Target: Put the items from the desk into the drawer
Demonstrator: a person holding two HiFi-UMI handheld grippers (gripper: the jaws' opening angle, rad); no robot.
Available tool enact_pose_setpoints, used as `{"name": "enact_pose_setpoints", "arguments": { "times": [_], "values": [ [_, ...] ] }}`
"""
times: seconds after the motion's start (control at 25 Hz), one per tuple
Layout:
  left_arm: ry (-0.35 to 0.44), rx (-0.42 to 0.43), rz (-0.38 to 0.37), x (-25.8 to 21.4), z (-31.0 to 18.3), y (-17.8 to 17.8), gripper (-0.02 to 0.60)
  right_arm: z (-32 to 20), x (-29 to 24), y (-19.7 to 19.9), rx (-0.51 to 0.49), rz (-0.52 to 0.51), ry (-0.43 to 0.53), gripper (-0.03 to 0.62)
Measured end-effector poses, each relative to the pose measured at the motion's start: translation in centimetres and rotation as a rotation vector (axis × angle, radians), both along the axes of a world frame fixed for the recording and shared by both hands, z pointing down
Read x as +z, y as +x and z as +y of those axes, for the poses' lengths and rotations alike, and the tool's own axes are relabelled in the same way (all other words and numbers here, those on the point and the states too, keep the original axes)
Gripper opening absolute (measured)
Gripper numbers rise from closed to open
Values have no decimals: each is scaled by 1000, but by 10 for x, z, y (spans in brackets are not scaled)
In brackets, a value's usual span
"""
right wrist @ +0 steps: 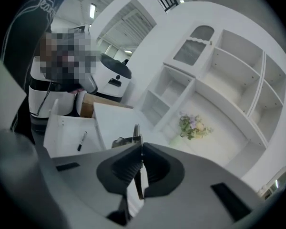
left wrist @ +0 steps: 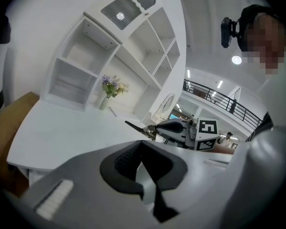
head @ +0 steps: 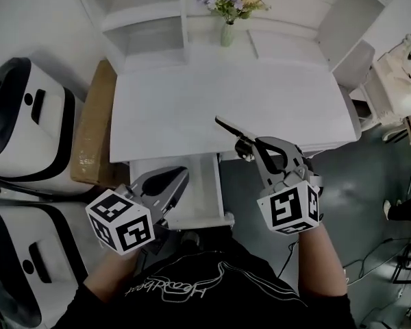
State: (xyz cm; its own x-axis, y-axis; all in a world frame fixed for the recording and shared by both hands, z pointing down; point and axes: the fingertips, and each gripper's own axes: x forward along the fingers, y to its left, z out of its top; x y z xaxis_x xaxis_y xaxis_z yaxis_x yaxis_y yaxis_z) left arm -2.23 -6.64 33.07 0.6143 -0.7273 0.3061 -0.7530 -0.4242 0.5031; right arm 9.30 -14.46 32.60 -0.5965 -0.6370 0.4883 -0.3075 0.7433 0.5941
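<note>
Head view: my right gripper [head: 245, 142] is clenched on a thin dark item [head: 226, 125], pinched at its near end so its length projects over the front edge of the desk [head: 178, 101], ready to carry. My left gripper [head: 180, 177] is closed on nothing and sits above the open drawer [head: 205, 184], where a marker [right wrist: 81, 140] lies. Judgement: the drawer mouth is narrow and the left gripper crowds it. A vase [head: 227, 33] stands well back, no obstruction

R gripper [right wrist: 140, 146] clamped on thin dark item [right wrist: 136, 132] | marker [right wrist: 81, 140] in open drawer [right wrist: 62, 131]
</note>
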Motion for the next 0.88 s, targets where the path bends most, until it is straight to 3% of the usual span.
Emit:
{"name": "enact_pose_setpoints", "arguments": {
  "times": [0.44, 0.72, 0.88],
  "values": [
    [-52, -100, 14, 20, 67, -86, 8, 82, 43, -95, -132, 39, -100, 14],
    [-110, -172, 36, 45, 84, -123, 8, 96, 103, -133, -195, 65, -241, 14],
    [-131, -197, 45, 59, 86, -139, 8, 89, 150, -147, -211, 165, -231, 14]
  ]
}}
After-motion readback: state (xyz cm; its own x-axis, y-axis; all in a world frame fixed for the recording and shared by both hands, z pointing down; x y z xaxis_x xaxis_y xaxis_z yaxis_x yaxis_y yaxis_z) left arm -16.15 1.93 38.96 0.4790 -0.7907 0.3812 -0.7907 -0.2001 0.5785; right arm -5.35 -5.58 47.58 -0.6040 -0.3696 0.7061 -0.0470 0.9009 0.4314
